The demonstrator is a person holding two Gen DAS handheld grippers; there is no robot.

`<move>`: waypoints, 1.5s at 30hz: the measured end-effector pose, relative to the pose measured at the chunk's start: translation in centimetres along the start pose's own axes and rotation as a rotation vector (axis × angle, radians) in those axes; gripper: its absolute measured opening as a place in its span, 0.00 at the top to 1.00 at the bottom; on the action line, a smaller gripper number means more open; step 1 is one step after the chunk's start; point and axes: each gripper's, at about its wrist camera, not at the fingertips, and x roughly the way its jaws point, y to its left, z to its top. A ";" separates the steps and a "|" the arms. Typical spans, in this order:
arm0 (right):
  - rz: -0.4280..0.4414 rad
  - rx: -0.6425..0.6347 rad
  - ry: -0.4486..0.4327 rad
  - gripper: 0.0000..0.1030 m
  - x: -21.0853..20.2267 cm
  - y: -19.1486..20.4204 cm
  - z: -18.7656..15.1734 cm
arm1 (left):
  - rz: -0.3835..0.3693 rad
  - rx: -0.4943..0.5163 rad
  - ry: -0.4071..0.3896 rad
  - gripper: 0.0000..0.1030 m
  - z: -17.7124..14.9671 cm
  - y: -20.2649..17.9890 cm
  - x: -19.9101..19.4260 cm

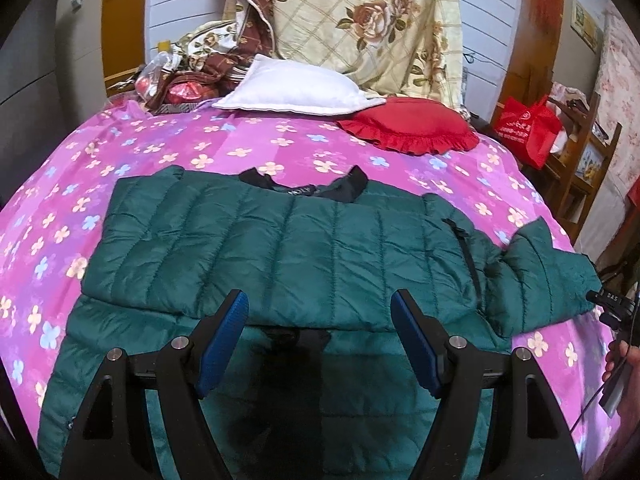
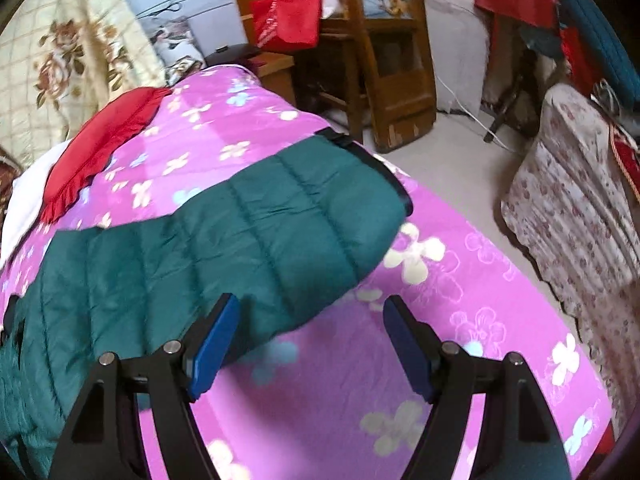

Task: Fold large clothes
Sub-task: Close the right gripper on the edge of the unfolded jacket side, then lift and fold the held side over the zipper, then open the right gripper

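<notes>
A dark green quilted puffer jacket [image 1: 280,248] lies spread across the near half of a bed covered by a pink sheet with pale flowers [image 1: 208,140], its black collar [image 1: 340,186] pointing toward the head of the bed and its lower part folded up over itself, so that a straight fold edge runs across the bed just ahead of the left claw [image 1: 320,324]. That claw hangs over the jacket near the foot edge of the bed with its blue pads [image 1: 226,332] spread apart and nothing between them; it is released. One sleeve [image 2: 312,216] stretches out toward the right edge of the bed, lying flat on the sheet with its black-trimmed cuff near that edge. The right claw [image 2: 310,334] hovers above the near side of this sleeve, tilted downward, its left pad over the green fabric and its right pad over bare sheet; the jaws stand wide and grip nothing, though the view is somewhat blurred. A part of the person's hand [image 1: 618,356] shows at the right edge of the left wrist view, beside the sleeve's end. At the head of the bed sit a white pillow [image 1: 296,88] and, to its right, a red frilled cushion [image 1: 412,128], touching it; behind them a cream quilt with rose prints [image 1: 360,20] is propped up. A red bag [image 2: 288,12] hangs on wooden furniture beyond the right edge of the bed.
</notes>
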 end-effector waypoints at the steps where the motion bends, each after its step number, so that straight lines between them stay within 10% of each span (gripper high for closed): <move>1: 0.002 0.014 0.002 0.24 0.4 -0.3 0.2 | 0.009 -0.002 -0.004 0.45 0.1 0.2 0.0; 20: -0.034 0.092 -0.009 0.25 4.8 -0.4 3.6 | 0.115 -0.019 0.014 0.45 0.5 3.5 2.7; 26: -0.012 0.039 -0.059 0.78 4.2 -0.3 3.5 | 0.117 -0.038 0.027 0.45 0.1 4.5 3.0; 45: 0.371 -0.138 -0.188 0.89 -8.3 7.0 1.3 | 0.119 -0.083 0.006 0.45 0.7 6.7 0.8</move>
